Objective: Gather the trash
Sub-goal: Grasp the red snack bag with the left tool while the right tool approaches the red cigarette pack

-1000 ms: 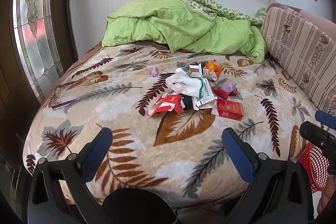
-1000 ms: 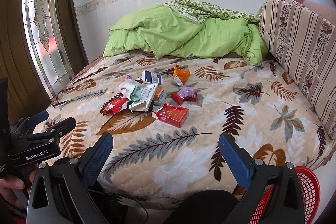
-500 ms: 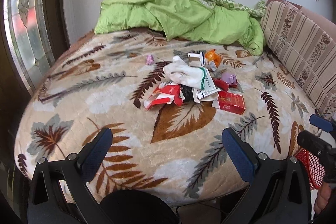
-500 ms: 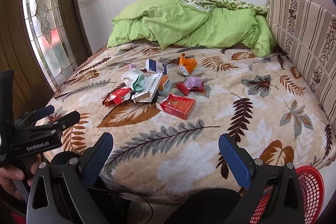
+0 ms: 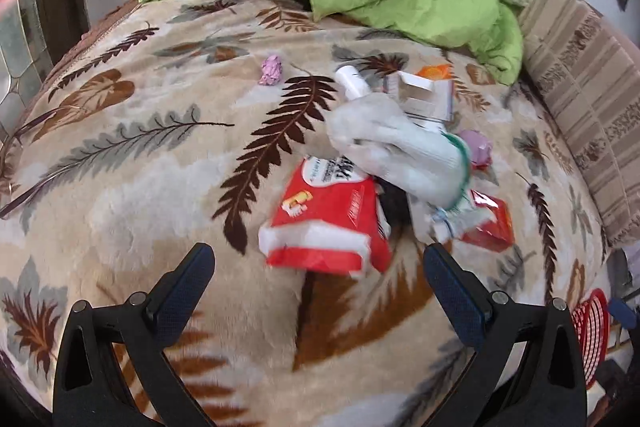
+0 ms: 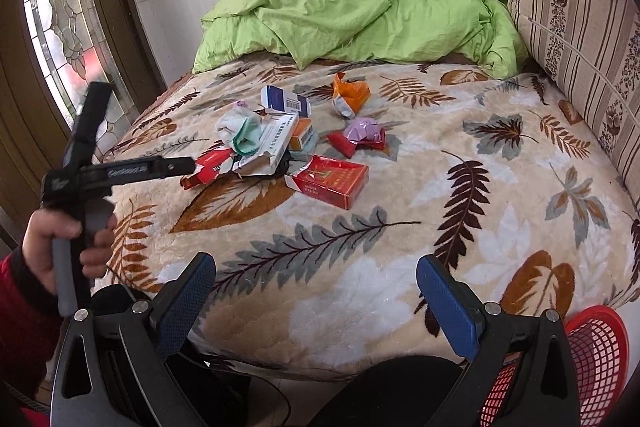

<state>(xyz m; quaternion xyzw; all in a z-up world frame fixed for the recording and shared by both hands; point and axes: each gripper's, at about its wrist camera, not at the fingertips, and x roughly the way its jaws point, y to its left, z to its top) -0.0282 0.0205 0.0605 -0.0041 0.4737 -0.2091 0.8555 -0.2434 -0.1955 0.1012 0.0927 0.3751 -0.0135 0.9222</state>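
Bed (image 6: 400,227) with leaf-print blanket fills both views, green quilt (image 6: 340,15) bunched at the far end, red basket (image 6: 596,359) on the floor by the near right corner. Trash pile (image 6: 288,147) sits mid-bed: red box (image 6: 332,179), white sock (image 5: 400,151), red-and-white packet (image 5: 332,227), orange wrapper (image 6: 350,93), small pink wad (image 5: 271,69) off alone. Big change: left gripper (image 5: 318,281) has pushed in from the bed edge over the last second, now close over the packet, fingers wide apart, nothing held. Right gripper (image 6: 316,287) hangs back at the bed edge, fingers apart, empty. Looks like first pick is starting, nothing in the basket yet as far as visible.
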